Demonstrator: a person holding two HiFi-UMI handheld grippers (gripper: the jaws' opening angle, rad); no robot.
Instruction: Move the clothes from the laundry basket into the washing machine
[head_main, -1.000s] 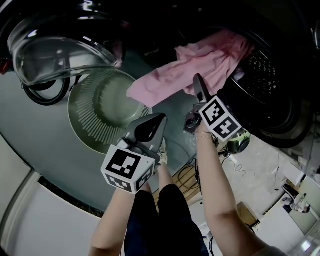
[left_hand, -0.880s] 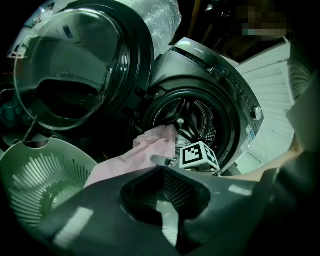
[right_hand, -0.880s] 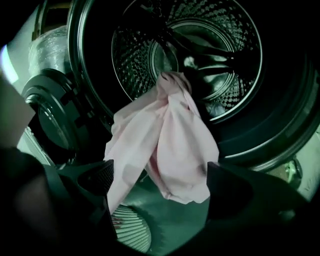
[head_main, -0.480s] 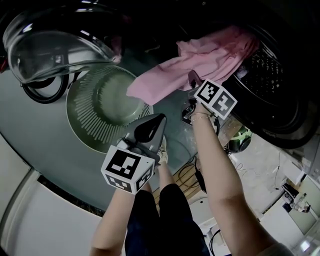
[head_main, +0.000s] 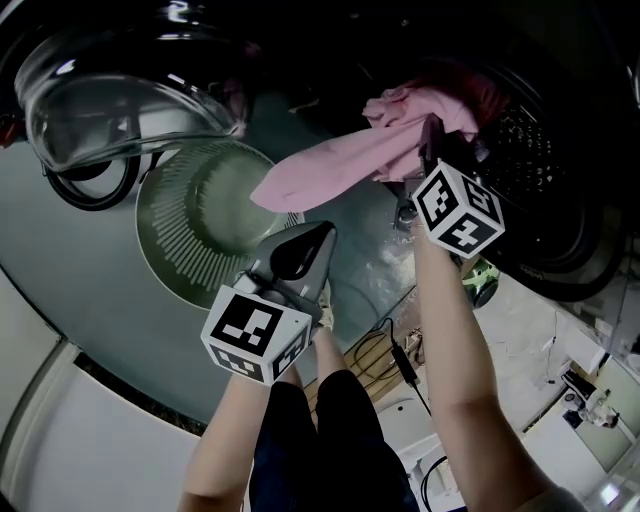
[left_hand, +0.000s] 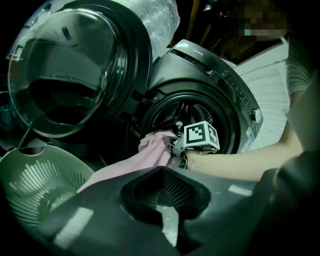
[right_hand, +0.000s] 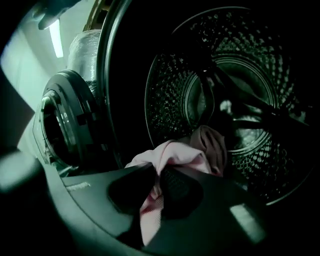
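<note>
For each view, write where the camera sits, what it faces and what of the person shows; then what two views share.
Head view: on the head, facing steeply down at the basket and door; forearms, legs, left tool and right tool show.
Left gripper view: on the left tool, facing the washing machine; its jaws and the right forearm show.
Right gripper view: on the right tool, facing into the drum; only its jaws show.
Shared: all show the pink garment.

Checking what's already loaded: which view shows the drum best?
The right gripper view: it looks straight into the drum, showing its perforated wall and the pink cloth at the mouth. The head view catches only a dark slice at upper right. The left gripper view shows the opening, dim and partly behind the cloth.
</note>
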